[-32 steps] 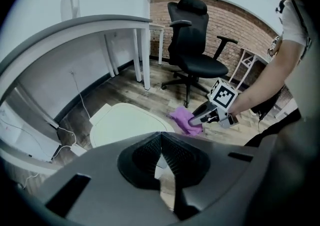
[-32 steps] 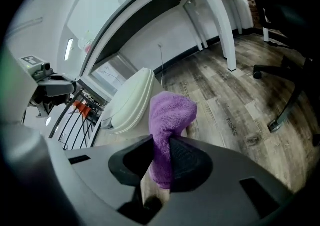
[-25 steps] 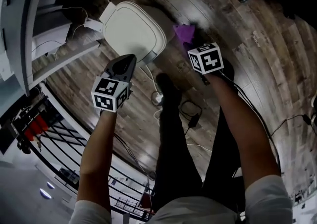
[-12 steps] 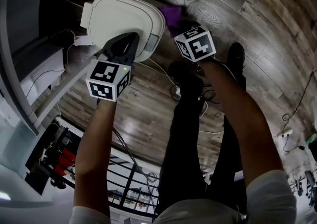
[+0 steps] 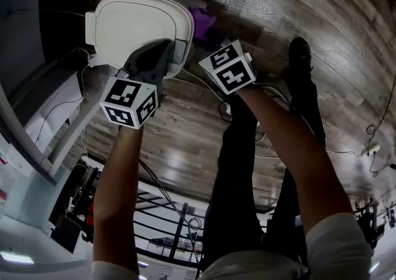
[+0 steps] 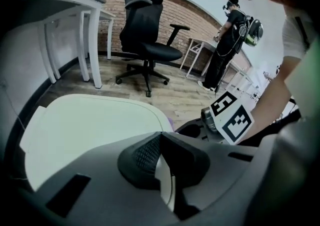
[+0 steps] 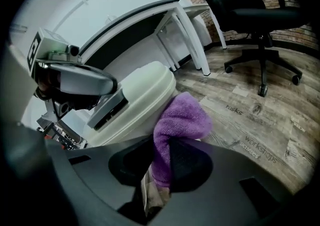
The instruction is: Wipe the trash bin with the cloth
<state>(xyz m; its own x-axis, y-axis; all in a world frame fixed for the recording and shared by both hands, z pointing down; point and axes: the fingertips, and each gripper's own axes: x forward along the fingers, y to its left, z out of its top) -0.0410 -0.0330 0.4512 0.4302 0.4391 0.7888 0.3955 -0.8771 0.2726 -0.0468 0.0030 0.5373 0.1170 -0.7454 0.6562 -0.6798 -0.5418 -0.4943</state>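
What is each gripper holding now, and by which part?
Right gripper: the purple cloth, pinched at a bunched end, the rest bulging past the jaws. Left gripper: shut, nothing held.

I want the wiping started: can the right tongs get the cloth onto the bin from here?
Probably yes. The right tongs hold the cloth close beside the bin, with nothing seen between them. The left tongs sit over the bin's near edge, clear of that side.

Head view steeply down from above, gripper views low and close, all sharing trash bin
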